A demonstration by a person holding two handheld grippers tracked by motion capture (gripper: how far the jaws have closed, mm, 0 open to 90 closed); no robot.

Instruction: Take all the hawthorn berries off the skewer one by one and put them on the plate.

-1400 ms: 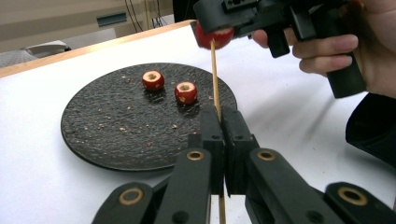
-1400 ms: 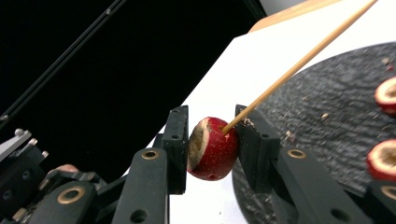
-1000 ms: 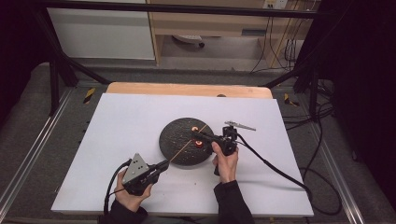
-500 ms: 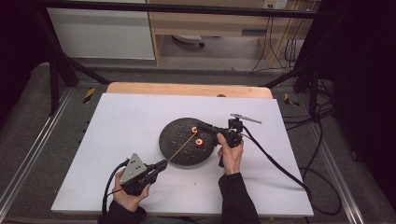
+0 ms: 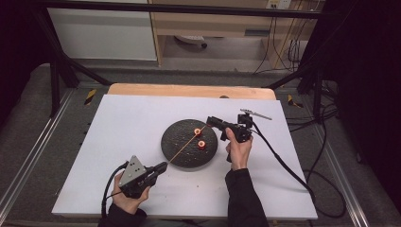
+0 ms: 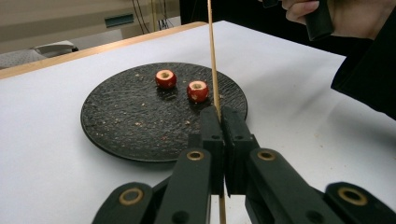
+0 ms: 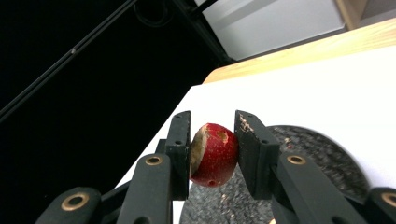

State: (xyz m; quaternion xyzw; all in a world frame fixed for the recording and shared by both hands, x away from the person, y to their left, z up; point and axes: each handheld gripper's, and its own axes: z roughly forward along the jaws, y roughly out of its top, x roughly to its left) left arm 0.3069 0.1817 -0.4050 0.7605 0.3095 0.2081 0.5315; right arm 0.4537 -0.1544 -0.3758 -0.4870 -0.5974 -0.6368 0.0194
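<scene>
A round black plate (image 5: pixel 189 143) sits in the middle of the white desk (image 5: pixel 127 127). Two small red fruits with holes in their tops lie on the plate, one farther back (image 6: pixel 166 78) and one nearer (image 6: pixel 197 90), close to each other but not touching. Little crumbs are scattered on the plate.

The left tongs (image 6: pixel 223 122) are pressed together on a thin wooden stick (image 6: pixel 212 60). In the high view, the stick runs from the left tongs, near the front of the desk, up and across the plate between the two fruits, toward the right tongs (image 5: pixel 211 120).

The right tongs are at the right edge of the plate, held in a hand (image 5: pixel 238 146). In the right gripper view they pinch a third red fruit (image 7: pixel 212 154) between the two jaws, above the plate. This fruit has a cut, pale side and small holes in its skin
</scene>
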